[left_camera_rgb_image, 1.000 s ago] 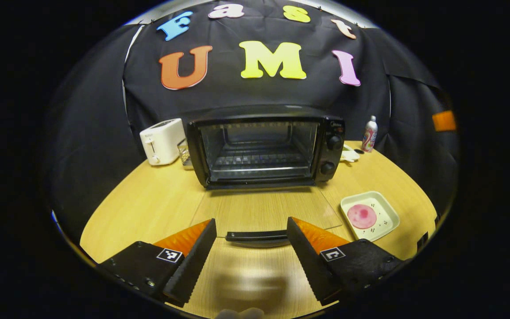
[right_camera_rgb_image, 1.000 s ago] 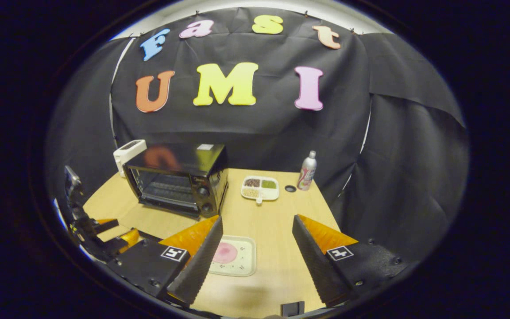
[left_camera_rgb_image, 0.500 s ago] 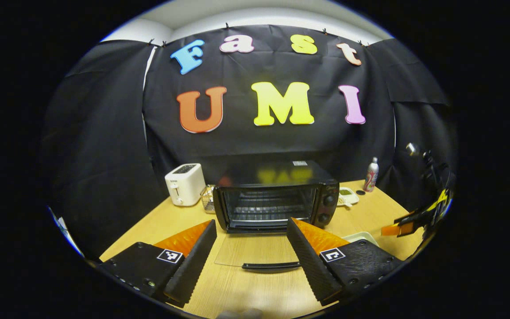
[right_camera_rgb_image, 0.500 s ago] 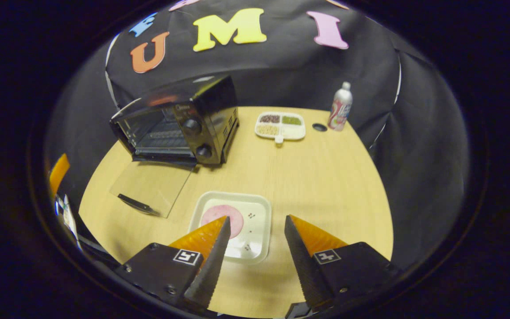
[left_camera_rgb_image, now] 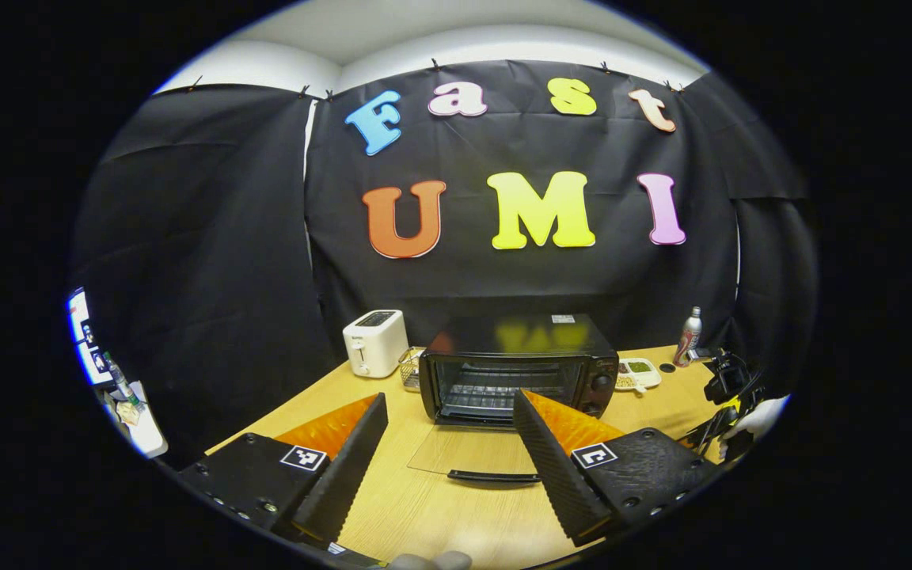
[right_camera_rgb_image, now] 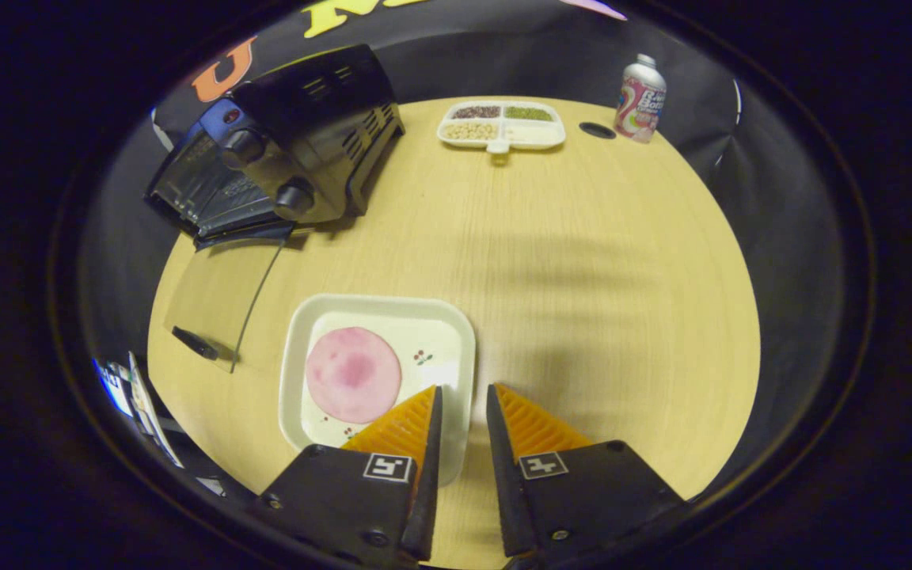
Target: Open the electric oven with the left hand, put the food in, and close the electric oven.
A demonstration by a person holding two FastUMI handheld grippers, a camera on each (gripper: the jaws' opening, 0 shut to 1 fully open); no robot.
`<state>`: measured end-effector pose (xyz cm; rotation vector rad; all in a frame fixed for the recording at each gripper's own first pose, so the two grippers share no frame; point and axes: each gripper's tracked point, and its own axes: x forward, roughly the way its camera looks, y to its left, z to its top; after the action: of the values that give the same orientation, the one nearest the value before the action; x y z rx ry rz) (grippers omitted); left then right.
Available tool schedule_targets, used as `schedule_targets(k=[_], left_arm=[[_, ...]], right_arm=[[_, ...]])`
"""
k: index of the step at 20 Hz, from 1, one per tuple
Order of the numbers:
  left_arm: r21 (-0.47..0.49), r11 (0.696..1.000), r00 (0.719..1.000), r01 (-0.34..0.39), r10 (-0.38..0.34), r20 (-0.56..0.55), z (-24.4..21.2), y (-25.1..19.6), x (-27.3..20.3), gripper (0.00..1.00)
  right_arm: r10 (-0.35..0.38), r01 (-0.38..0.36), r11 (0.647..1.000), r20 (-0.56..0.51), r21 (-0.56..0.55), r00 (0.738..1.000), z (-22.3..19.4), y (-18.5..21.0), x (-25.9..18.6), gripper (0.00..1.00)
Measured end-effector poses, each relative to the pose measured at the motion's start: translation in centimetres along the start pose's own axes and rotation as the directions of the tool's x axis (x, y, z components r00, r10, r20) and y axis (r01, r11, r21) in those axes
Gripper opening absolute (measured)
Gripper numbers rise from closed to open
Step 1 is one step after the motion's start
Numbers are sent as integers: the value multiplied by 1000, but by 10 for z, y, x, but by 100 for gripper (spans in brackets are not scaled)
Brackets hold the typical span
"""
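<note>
The black electric oven [left_camera_rgb_image: 518, 368] stands at the 12 o'clock end of the pale wooden tabletop [right_camera_rgb_image: 583, 261] with its glass door [left_camera_rgb_image: 464, 453] folded flat down onto the wood, the dark handle [left_camera_rgb_image: 494, 476] at the door's near edge. In the right gripper view the oven [right_camera_rgb_image: 298, 134] sits at 10 o'clock, its door [right_camera_rgb_image: 214, 297] lying open toward 8 o'clock. The food, a round pink slice [right_camera_rgb_image: 353, 374], lies on a square white plate [right_camera_rgb_image: 456, 332] near the 6 o'clock edge of that view.

The right tool [right_camera_rgb_image: 462, 408] hangs low over the plate's right rim, its fingers narrowed to a slim gap astride that rim; whether they press on it cannot be told. The left tool [left_camera_rgb_image: 450, 419] is spread wide, empty, above the tabletop short of the open door.

A white toaster [left_camera_rgb_image: 375, 342] stands at the oven's 9 o'clock side. A white divided dish of beans [right_camera_rgb_image: 502, 124] and a slim labelled bottle [right_camera_rgb_image: 640, 99] sit at the far right.
</note>
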<state>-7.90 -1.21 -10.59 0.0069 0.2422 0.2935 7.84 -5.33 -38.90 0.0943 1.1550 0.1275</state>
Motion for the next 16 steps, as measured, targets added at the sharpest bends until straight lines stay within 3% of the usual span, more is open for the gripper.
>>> schedule_targets(k=[1,3,7,11,16], left_arm=[[-3,1000,1000,-20,20,1,0,2,-4,97],[-13,998,999,-54,54,-2,1,2,-12,97],[-34,995,996,-91,91,7,4,-8,-25,97],[-35,995,995,-96,97,7,4,-22,-28,96],[-38,997,997,-71,72,18,9,-28,-26,96]], right_arm=[[-12,12,1000,-15,-5,1000,1,-2,-3,31],[-34,33,999,-71,-17,997,-1,-4,4,17],[-21,26,999,-179,24,984,4,-5,1,14],[83,-67,995,-252,71,964,6,-4,2,2],[219,-188,973,-285,134,933,6,-5,0,1]])
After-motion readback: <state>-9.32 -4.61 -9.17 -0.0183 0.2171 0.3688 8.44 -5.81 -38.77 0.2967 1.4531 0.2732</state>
